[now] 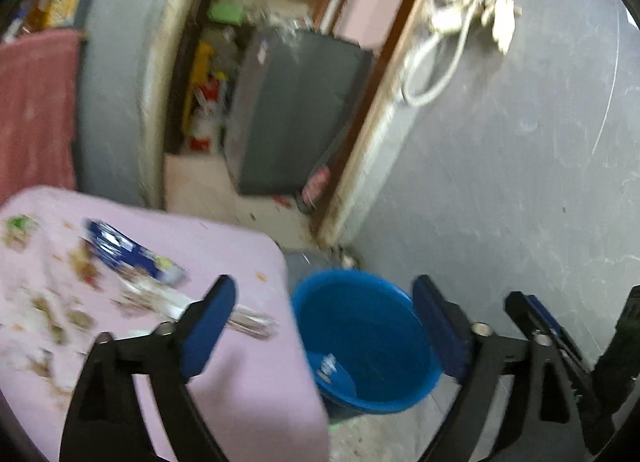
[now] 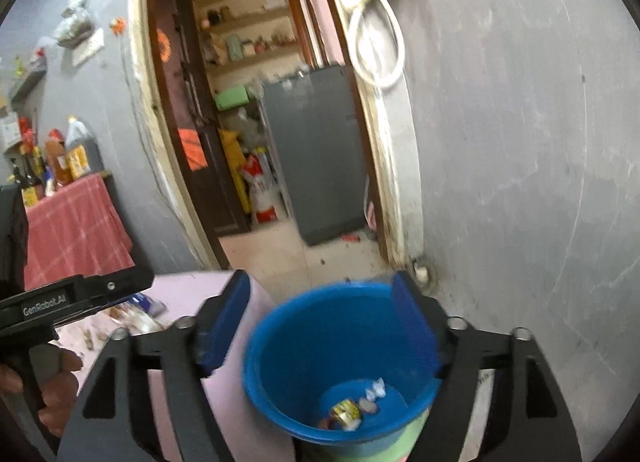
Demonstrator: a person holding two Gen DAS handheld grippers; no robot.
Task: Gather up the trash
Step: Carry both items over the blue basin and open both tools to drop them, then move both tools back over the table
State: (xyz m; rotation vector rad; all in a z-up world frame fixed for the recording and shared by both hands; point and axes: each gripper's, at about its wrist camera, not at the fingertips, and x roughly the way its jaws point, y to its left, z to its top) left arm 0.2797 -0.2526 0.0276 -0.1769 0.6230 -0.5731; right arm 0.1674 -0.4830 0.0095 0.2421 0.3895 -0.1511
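Progress: partial | blue bucket (image 2: 340,358) held few wrappers (image 2: 348,410) | wrappers and scraps (image 1: 132,258) remained on desk (image 1: 240,362) | left gripper (image 1: 324,326) and right gripper (image 2: 320,322) fingers spread, empty.

A lived-in home: fridge (image 2: 320,153) and pantry shelves (image 2: 248,41) through the doorway (oil bottles (image 2: 72,157) nearby).

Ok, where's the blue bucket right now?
The blue bucket sits on the floor just right of the pink-covered table, below the open right gripper in the right wrist view.
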